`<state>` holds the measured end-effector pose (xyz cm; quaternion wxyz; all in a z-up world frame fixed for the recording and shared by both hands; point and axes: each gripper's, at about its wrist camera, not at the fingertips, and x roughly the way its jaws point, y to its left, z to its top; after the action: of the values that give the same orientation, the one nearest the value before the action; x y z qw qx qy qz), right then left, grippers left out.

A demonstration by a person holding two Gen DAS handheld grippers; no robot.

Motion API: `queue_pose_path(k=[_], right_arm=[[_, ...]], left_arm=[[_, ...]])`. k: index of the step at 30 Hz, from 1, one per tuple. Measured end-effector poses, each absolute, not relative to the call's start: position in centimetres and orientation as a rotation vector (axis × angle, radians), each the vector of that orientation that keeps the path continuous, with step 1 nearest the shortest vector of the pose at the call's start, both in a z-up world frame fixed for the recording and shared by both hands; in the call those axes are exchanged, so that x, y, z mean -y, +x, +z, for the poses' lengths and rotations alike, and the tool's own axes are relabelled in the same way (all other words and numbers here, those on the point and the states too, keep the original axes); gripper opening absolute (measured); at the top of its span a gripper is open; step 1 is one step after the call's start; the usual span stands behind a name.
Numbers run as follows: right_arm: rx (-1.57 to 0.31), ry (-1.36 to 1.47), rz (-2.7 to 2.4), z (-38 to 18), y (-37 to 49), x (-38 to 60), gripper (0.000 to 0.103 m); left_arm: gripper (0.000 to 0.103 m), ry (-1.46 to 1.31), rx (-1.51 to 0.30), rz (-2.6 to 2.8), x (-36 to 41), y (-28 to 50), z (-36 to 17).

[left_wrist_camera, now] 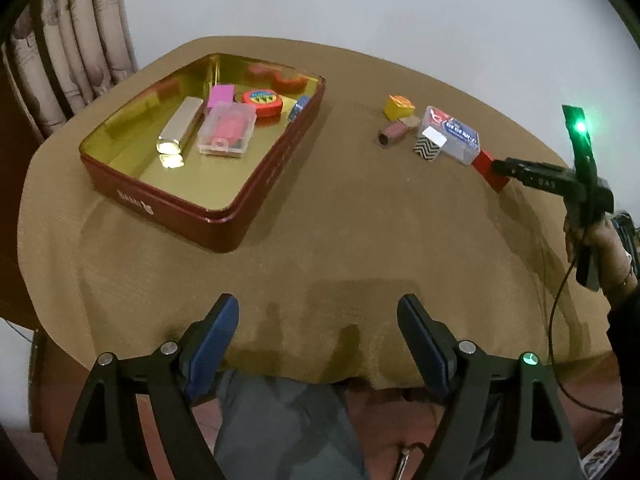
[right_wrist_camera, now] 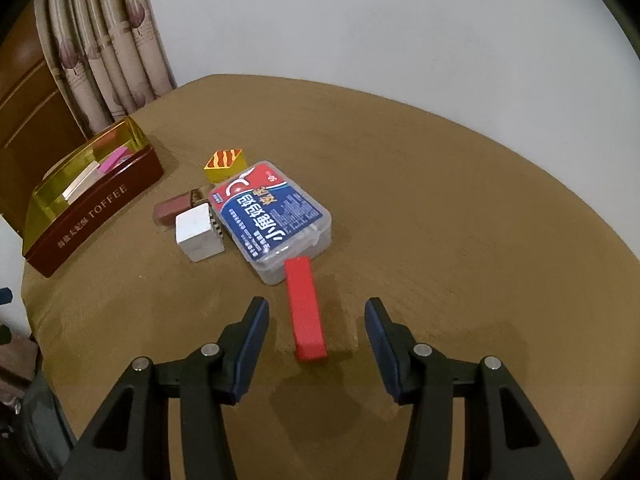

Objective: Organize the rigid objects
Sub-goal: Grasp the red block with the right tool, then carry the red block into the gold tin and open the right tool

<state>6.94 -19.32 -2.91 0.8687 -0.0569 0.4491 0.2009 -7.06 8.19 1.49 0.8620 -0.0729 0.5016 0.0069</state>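
A red tin (left_wrist_camera: 224, 220) with a gold inside stands at the left of the table; it also shows in the right wrist view (right_wrist_camera: 96, 208). It holds a clear case (left_wrist_camera: 226, 130), a tape measure (left_wrist_camera: 262, 101), a silver bar (left_wrist_camera: 180, 124) and other small items. On the cloth lie a red block (right_wrist_camera: 306, 312), a clear floss box (right_wrist_camera: 272, 220), a white block (right_wrist_camera: 198, 232), a yellow block (right_wrist_camera: 224, 164) and a brown tube (right_wrist_camera: 172, 208). My right gripper (right_wrist_camera: 316, 308) is open around the red block's near part. My left gripper (left_wrist_camera: 318, 312) is open and empty over the near table edge.
A round table with a tan cloth (left_wrist_camera: 340, 232) stands by a white wall. A curtain (right_wrist_camera: 100, 52) hangs at the back left. The person's legs (left_wrist_camera: 288, 424) show below the near edge.
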Motion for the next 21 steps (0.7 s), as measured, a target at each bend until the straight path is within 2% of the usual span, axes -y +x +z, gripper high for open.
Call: queue_pose_path(k=[1,2,3,5,11,15,21], right_arm=[[-0.951,-0.131,0.41,-3.2,7.2,19.1,0.051],[-0.963,-0.13,0.414,-3.4,7.4,19.0,0.044],[-0.978,-0.129,0.419,-3.9,7.7,18.7,0.031],[-1.005,-0.149,0.402,-4.6,8.1,18.3,0.015],[-0.984,-0.128,0.368,-3.9,6.5,18.3,0.015],[-0.936,-0.048,0.444,-1.2,4.1,17.1,0.015],[-0.879,0.019,0.684,4.7,2.5,9.7,0.015]], left_arm=[[0.078,-0.16,-1.057,0.019,-8.2,-7.0,1.3],[0.078,-0.166,-1.066,0.015,-8.2,-6.9,1.1],[0.078,-0.167,-1.071,0.013,-8.2,-6.9,1.0],[0.078,-0.165,-1.063,0.025,-8.2,-7.0,0.9],[0.078,-0.087,-0.98,0.092,-7.9,-8.3,1.7],[0.078,-0.023,-0.916,0.167,-8.2,-9.9,2.5],[0.078,-0.018,-0.926,0.206,-9.6,-11.1,2.0]])
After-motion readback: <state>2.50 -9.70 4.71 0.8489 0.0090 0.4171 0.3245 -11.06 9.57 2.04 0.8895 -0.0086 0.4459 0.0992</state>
